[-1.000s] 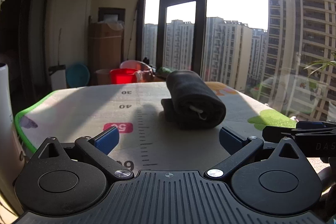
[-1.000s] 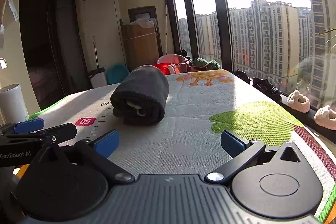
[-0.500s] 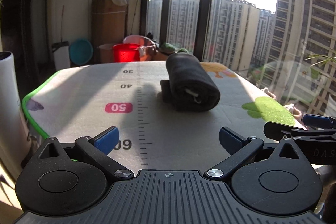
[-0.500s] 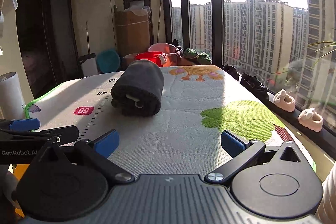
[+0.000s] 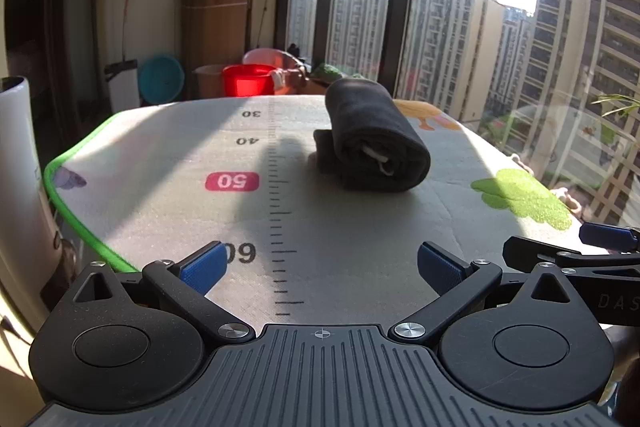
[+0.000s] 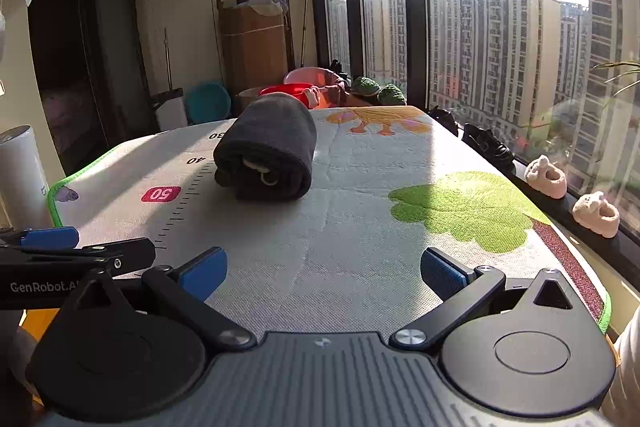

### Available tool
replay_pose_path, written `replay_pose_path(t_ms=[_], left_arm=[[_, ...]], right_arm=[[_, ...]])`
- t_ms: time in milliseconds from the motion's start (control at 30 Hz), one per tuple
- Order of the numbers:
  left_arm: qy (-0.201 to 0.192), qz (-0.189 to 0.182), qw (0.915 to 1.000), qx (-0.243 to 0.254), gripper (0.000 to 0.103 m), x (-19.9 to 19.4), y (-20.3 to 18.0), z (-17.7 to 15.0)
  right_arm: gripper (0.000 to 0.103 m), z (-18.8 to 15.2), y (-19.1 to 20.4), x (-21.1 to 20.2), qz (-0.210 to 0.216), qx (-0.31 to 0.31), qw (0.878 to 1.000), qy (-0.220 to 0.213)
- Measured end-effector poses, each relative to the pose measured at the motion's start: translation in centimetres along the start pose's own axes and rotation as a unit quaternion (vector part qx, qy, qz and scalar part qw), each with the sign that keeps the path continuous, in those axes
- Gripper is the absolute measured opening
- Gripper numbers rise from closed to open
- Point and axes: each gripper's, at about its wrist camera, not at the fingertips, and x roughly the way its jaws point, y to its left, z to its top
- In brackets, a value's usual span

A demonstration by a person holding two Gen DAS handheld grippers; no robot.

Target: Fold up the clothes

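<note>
Holding nothing, your left claw point(image 5: 319, 267) and right claw point(image 6: 323, 269) both stand wide open, well apart from the rolled dark garment point(image 5: 374, 143) on the tabletop point(image 5: 160, 155).

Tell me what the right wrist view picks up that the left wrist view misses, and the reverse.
Only the right wrist view shows the two pink plush slippers on the window ledge, the black shoes beside them, and the mat's dark red edge strip.

Only the left wrist view shows the printed 60 mark on the mat's ruler.

Both show the rolled dark garment lying on the printed mat, the red basin behind it, the white cylinder at left, and the left gripper and right gripper, open and holding nothing.
</note>
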Motion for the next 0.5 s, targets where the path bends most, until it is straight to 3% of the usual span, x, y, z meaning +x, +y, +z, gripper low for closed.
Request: replay_pose_path(t_ms=[333,500], left_arm=[[0.005,-0.004,1.0000,-0.002,0.103,0.17,0.06,0.00],[0.009,-0.014,0.9999,-0.004,0.103,0.27,0.04,-0.09]], right_arm=[[0.103,-0.26,-0.40,0.70,0.008,0.011,1.000,0.010],[0.103,-0.31,-0.58,0.98,-0.009,0.008,1.000,0.007]])
